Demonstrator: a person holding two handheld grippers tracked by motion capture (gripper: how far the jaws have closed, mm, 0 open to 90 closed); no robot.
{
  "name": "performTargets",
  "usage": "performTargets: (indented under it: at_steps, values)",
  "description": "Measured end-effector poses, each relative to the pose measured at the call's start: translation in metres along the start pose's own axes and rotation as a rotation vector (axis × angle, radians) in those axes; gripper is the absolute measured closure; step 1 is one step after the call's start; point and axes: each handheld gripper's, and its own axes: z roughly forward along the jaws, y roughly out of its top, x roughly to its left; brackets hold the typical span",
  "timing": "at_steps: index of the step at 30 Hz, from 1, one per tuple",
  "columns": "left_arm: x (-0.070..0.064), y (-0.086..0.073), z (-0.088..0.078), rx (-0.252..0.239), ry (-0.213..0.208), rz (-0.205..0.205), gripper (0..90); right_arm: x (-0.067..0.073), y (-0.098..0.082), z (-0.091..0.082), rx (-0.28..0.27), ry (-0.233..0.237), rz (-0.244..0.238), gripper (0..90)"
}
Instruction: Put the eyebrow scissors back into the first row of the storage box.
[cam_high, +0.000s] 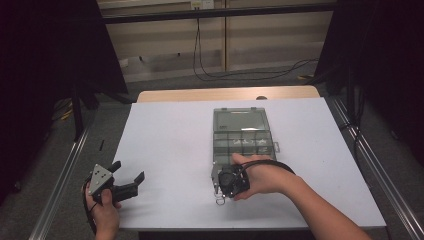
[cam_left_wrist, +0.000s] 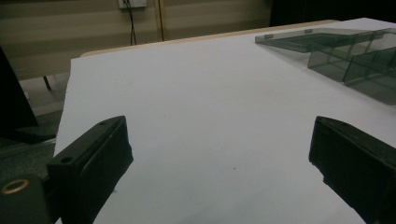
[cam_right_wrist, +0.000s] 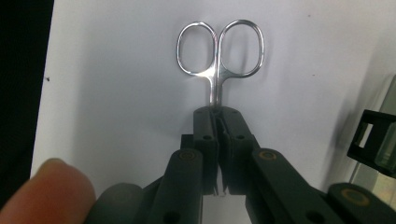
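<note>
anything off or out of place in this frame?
Nothing stands out. The right gripper is shut on small steel scissors, finger loops pointing away from it. The left gripper hangs open above the white table. The compartment box lies open with its lid flat.

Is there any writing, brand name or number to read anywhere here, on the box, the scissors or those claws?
No readable text in any view.
Scissors: bare metal, no visible marking.
Organizer box: pale flecks inside, too small to read.
Wall socket: too blurred to read.
</note>
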Motion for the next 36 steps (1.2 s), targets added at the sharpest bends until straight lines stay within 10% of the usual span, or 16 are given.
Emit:
performTargets:
  at_steps: [36]
  values:
    - [0.001, 0.0, -0.002, -0.001, 0.004, -0.004, 5.2, -0.017, -0.022, -0.038, -0.062, -0.06, 0.072, 86.5]
